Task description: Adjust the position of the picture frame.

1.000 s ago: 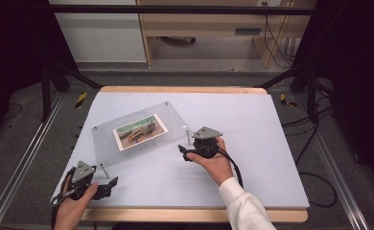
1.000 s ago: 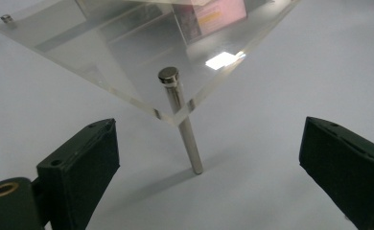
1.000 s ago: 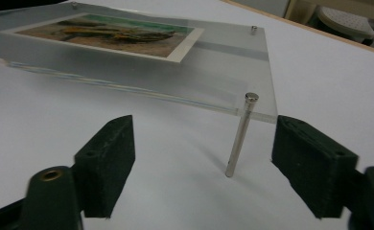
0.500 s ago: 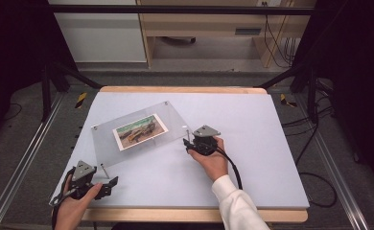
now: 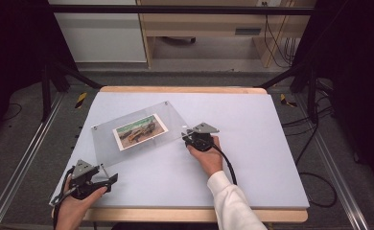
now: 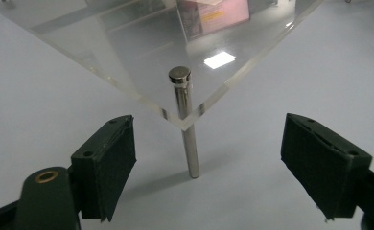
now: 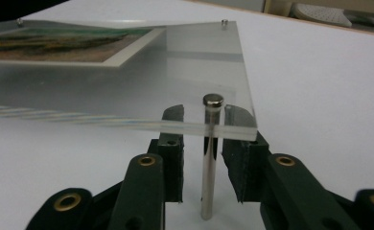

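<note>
A clear acrylic plate (image 5: 175, 125) with a landscape photo (image 5: 139, 130) under it stands on metal corner pins on the white table. My right gripper (image 5: 189, 137) is at the plate's right front corner. Its jaws straddle that corner's pin (image 7: 209, 163) below the plate's edge (image 7: 127, 125) and have just been closing; a gap still shows beside the pin. My left gripper (image 5: 109, 181) sits near the table's front left, open wide, its jaws having just closed a little. It faces the plate's near corner pin (image 6: 185, 110), which stands beyond its pads (image 6: 109, 163).
The white table top (image 5: 252, 143) has a wooden front edge (image 5: 271, 214). Black frame legs and metal rails flank the table. A wooden shelf unit (image 5: 214, 33) stands on the floor behind. A black cable (image 5: 227, 163) trails from the right gripper.
The right hand has shifted a little toward the plate's corner and lower, and its jaws have narrowed around the pin. The left hand has stayed put.
</note>
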`<move>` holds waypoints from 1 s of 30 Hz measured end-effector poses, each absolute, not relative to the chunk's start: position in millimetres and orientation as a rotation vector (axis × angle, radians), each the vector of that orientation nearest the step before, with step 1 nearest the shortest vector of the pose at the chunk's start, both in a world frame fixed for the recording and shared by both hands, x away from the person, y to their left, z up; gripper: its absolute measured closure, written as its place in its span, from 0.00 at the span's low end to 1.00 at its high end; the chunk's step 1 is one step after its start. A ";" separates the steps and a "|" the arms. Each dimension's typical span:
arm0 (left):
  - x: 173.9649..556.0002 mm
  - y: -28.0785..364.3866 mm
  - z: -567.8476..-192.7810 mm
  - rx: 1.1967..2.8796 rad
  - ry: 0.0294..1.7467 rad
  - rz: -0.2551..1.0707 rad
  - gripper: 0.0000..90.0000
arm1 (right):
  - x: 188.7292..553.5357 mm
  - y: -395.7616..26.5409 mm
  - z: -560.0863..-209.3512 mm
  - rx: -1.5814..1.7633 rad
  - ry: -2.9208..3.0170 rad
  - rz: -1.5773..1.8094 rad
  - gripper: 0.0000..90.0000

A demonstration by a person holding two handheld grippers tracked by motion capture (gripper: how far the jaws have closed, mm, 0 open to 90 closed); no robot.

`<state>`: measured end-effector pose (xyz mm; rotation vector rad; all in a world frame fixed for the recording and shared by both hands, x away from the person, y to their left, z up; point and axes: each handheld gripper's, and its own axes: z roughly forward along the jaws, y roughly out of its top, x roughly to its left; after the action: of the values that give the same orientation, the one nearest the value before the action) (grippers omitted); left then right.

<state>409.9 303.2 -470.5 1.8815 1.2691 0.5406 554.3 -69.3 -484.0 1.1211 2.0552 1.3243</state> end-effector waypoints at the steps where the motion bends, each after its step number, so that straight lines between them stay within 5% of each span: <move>1: 409.8 303.1 -470.5 1.886 1.268 0.540 0.22 | 554.9 -69.9 -483.9 1.121 2.051 1.329 0.80; 8: 409.6 304.3 -470.0 1.866 1.284 0.535 0.30 | 555.6 -71.2 -483.4 1.116 2.044 1.347 0.94; 20: 411.2 310.9 -469.8 1.771 1.323 0.527 0.51 | 561.5 -69.6 -460.4 1.135 2.074 1.341 0.94; 30: 419.2 315.4 -466.6 1.636 1.292 0.565 0.79 | 564.7 -70.6 -456.8 1.154 2.103 1.337 0.94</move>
<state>419.2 315.4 -466.6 1.6365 1.2923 0.5649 564.7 -70.6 -456.8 1.1543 2.1028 1.3370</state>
